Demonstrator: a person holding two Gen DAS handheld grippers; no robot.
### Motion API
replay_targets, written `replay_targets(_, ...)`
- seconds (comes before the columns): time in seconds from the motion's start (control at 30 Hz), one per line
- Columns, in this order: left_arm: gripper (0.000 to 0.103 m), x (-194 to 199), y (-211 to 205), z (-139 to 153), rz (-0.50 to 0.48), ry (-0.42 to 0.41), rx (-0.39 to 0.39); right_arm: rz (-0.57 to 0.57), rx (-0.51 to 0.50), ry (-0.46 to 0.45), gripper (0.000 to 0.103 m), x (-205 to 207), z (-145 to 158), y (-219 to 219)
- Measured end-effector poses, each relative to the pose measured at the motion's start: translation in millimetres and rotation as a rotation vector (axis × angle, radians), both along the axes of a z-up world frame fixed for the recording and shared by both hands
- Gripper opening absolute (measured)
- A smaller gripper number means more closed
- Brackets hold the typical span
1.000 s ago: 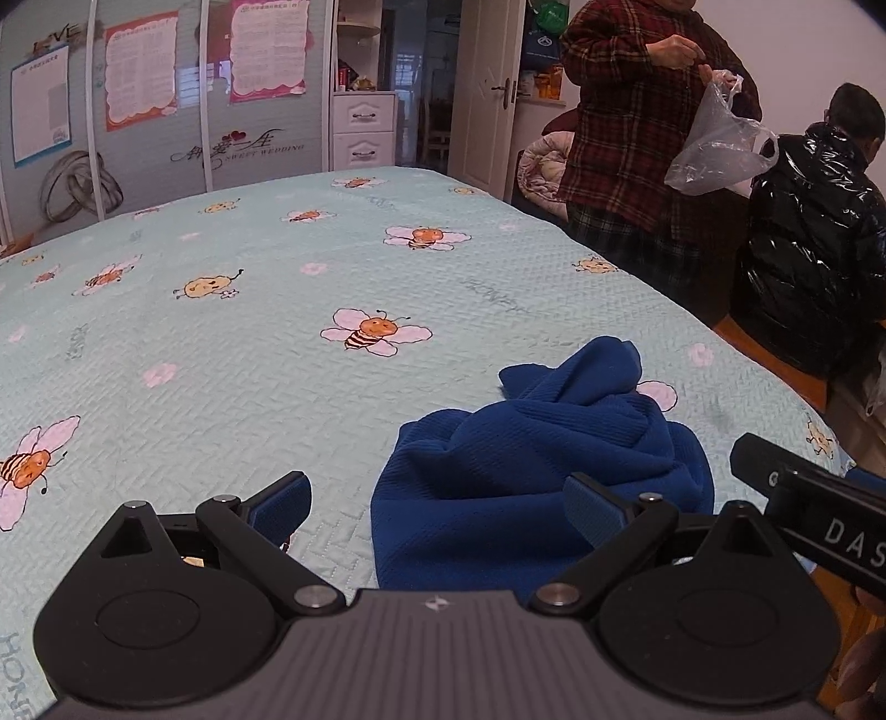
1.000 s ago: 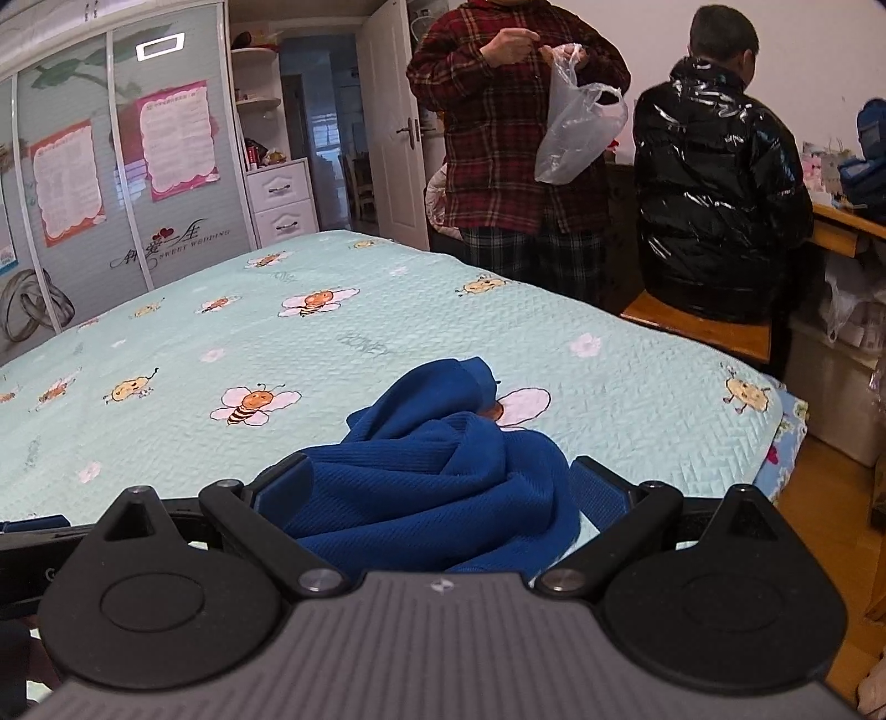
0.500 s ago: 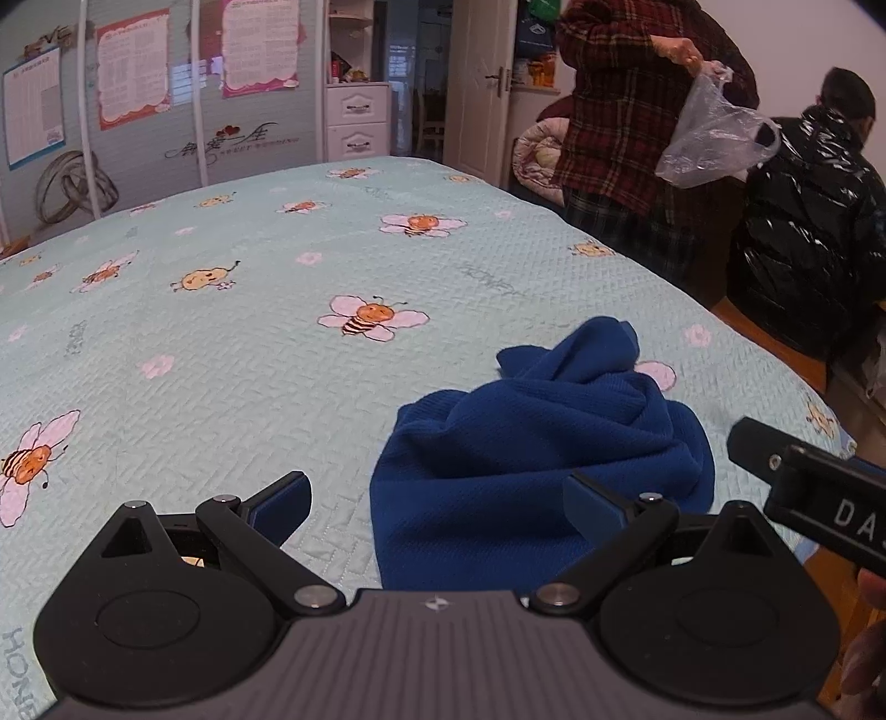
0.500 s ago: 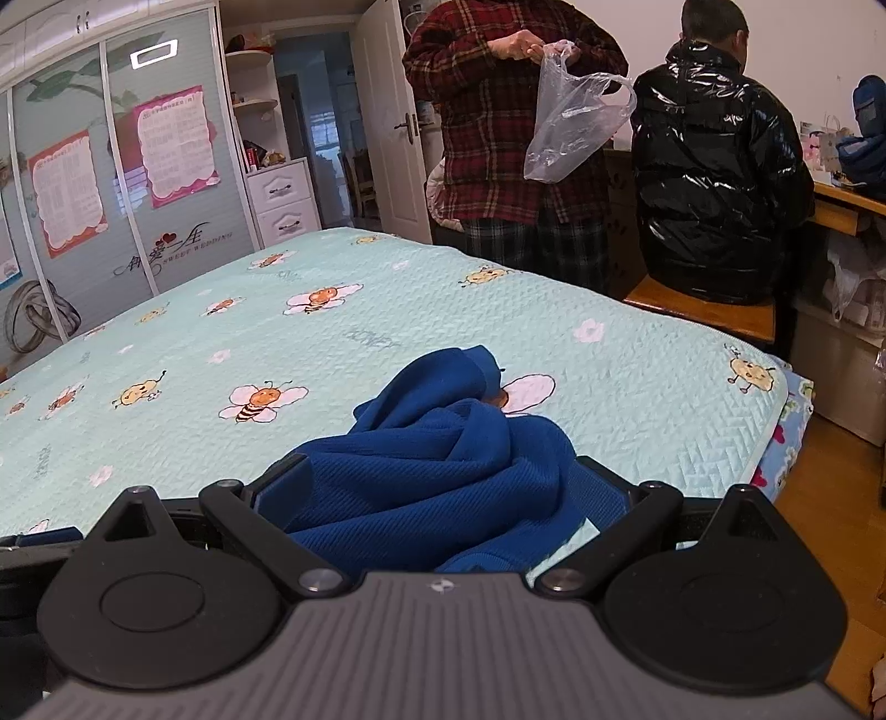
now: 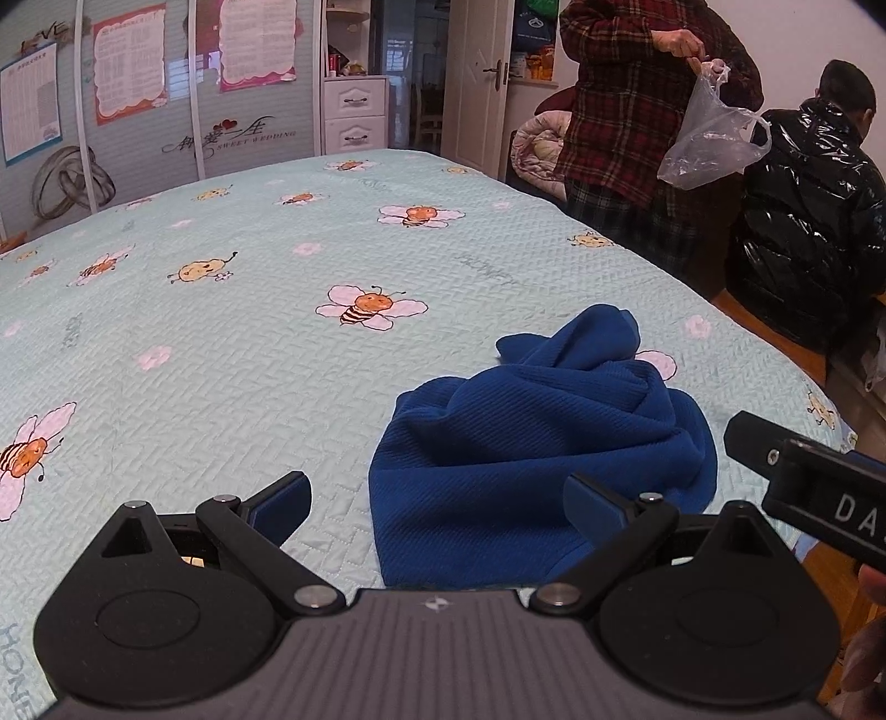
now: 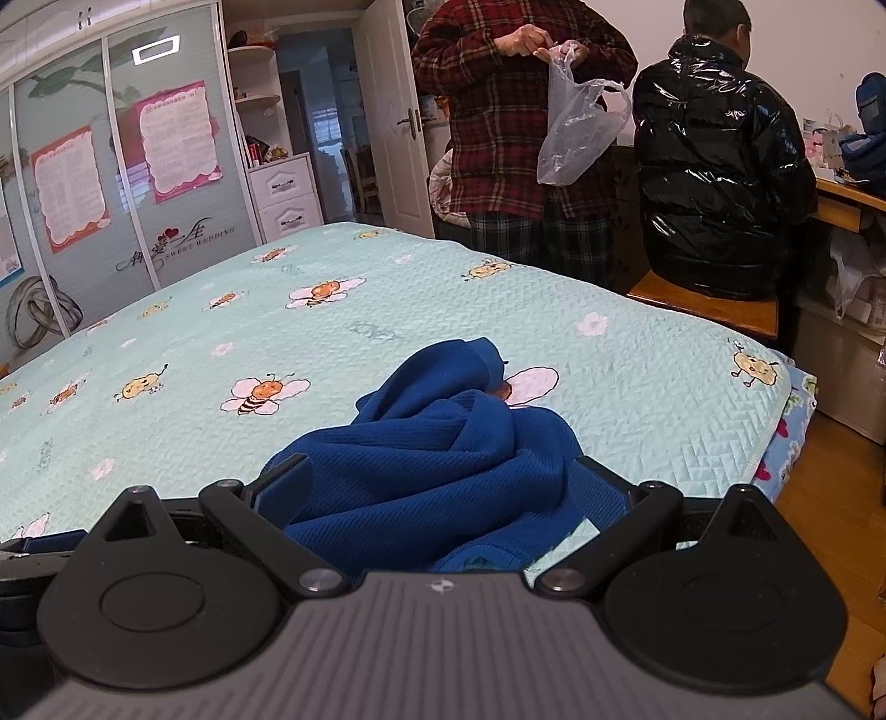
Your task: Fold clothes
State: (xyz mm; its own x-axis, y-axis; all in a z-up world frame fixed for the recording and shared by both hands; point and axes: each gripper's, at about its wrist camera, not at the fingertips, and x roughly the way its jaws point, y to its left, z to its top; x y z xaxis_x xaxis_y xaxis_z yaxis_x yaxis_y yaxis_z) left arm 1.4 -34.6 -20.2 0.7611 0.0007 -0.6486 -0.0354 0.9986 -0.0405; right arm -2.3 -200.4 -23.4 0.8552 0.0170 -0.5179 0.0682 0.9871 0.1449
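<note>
Two grippers — left gripper (image 5: 437, 501), right gripper (image 6: 443, 484) — both spread wide beside the crumpled blue garment (image 5: 542, 443).

Both views are evenly lit by soft, cool daylight, bright enough to read the weave of the bedspread (image 5: 221, 387) and the ribbing of the blue cloth (image 5: 531, 443). A rectangular reflection glares on the wardrobe door (image 6: 156, 49), and highlights shine on the black jacket (image 6: 714, 166). Shadows are faint; only a thin dark edge lies under the cloth. The fisheye bends straight lines hard toward the borders, and the corners go black. The centre is sharp, while the doorway (image 6: 326, 127) looks a little washed out, perhaps by light from a window beyond it. No motion blur shows.
</note>
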Motion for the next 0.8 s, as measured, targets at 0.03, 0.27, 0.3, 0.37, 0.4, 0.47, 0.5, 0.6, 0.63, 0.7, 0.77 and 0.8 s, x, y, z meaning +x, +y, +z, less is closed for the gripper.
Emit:
replay_targets(0.03, 0.101, 0.2, 0.1, -0.8, 0.001, 0.002, 0.000, 0.000, 0.000, 0.002, 0.098, 0.0, -0.7, 0.4)
replay_targets(0.27, 0.101, 1.4, 2.4, -7.2, 0.003, 0.013, -0.003, 0.001, -0.003, 0.011, 0.098, -0.3, -5.2, 3.0)
replay_targets(0.3, 0.101, 1.3, 2.6, -8.7, 0.002, 0.015, -0.003, 0.001, -0.004, 0.011, 0.098, -0.1, -5.8, 3.1)
replay_targets(0.37, 0.101, 1.4, 2.8, -11.3, 0.003, 0.022, -0.002, 0.002, -0.001, 0.015, 0.098, 0.1, -6.8, 3.4)
replay_targets(0.4, 0.101, 1.4, 2.9, -12.6, 0.004, 0.025, -0.002, 0.002, 0.001, 0.017, 0.098, 0.6, -7.1, 3.0)
replay_targets(0.47, 0.101, 1.4, 3.0, -15.0, 0.005, 0.031, -0.001, 0.003, -0.002, 0.016, 0.098, 0.8, -8.1, 3.0)
replay_targets(0.5, 0.101, 1.4, 3.0, -16.2, 0.005, 0.033, 0.001, 0.005, -0.005, 0.017, 0.098, 0.7, -8.7, 3.9)
replay_targets(0.6, 0.101, 2.6, 2.9, -19.5, 0.008, 0.039, 0.004, 0.009, -0.011, 0.019, 0.098, 0.7, -11.1, 5.5)
replay_targets(0.63, 0.101, 3.3, 3.1, -20.7, 0.010, 0.040, 0.003, 0.010, -0.011, 0.020, 0.098, 1.4, -12.3, 4.8)
replay_targets(0.7, 0.101, 4.7, 3.7, -23.5, 0.011, 0.046, 0.002, 0.012, -0.011, 0.023, 0.098, 3.1, -14.9, 4.4)
replay_targets(0.77, 0.101, 6.2, 4.3, -26.9, 0.012, 0.053, 0.003, 0.019, -0.011, 0.030, 0.098, 5.8, -19.2, 4.0)
replay_targets(0.8, 0.101, 7.4, 4.5, -29.5, 0.013, 0.058, 0.004, 0.023, -0.011, 0.035, 0.098, 7.3, -21.5, 3.7)
